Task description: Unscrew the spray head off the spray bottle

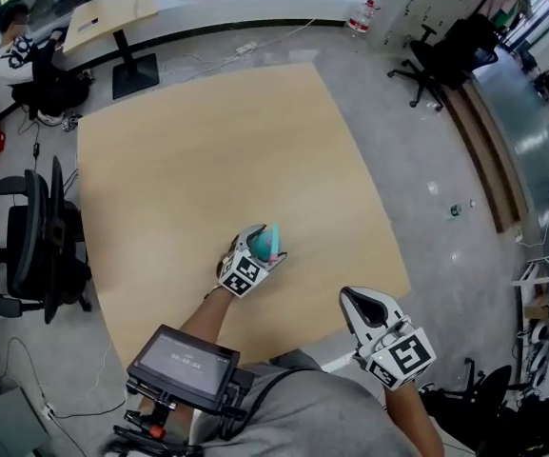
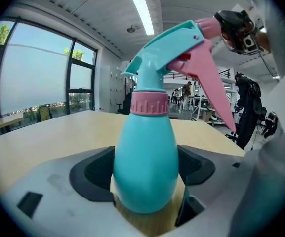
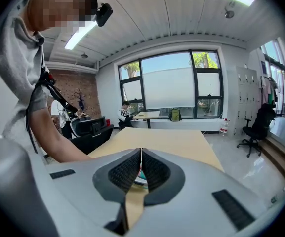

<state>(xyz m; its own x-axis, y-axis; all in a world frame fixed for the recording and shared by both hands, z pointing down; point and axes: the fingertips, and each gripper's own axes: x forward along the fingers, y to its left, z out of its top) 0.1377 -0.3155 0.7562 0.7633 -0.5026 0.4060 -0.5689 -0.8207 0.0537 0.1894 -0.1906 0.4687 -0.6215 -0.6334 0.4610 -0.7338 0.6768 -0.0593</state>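
Pale wood is spreading across the one big table (image 1: 207, 160), which is filling the middle of the head view; a second, smaller table (image 1: 112, 12) is standing by the windows at the upper left. Two black chairs are flanking the big table, one (image 1: 41, 241) at its left edge and one (image 1: 436, 60) well apart at the upper right. The two grippers are hovering over the near edge of the big table. The left gripper (image 1: 263, 248) is reaching further in, its jaws standing wide with the single bottle (image 2: 144, 167) between them; the pads are sitting just beside the bottle's flanks and are not seen squeezing it. The right gripper (image 3: 141, 154) is hanging nearer the person, well to the right of the bottle, with its jaws pressed fully together and holding nothing. The teal bottle is standing upright on the table near its front edge. Its one spray head (image 2: 174, 48) is sitting on top, teal as well, joined to the body by one ribbed pink collar (image 2: 149, 102). One long pink trigger (image 2: 211, 88) is slanting down from the head toward the right in the left gripper view.
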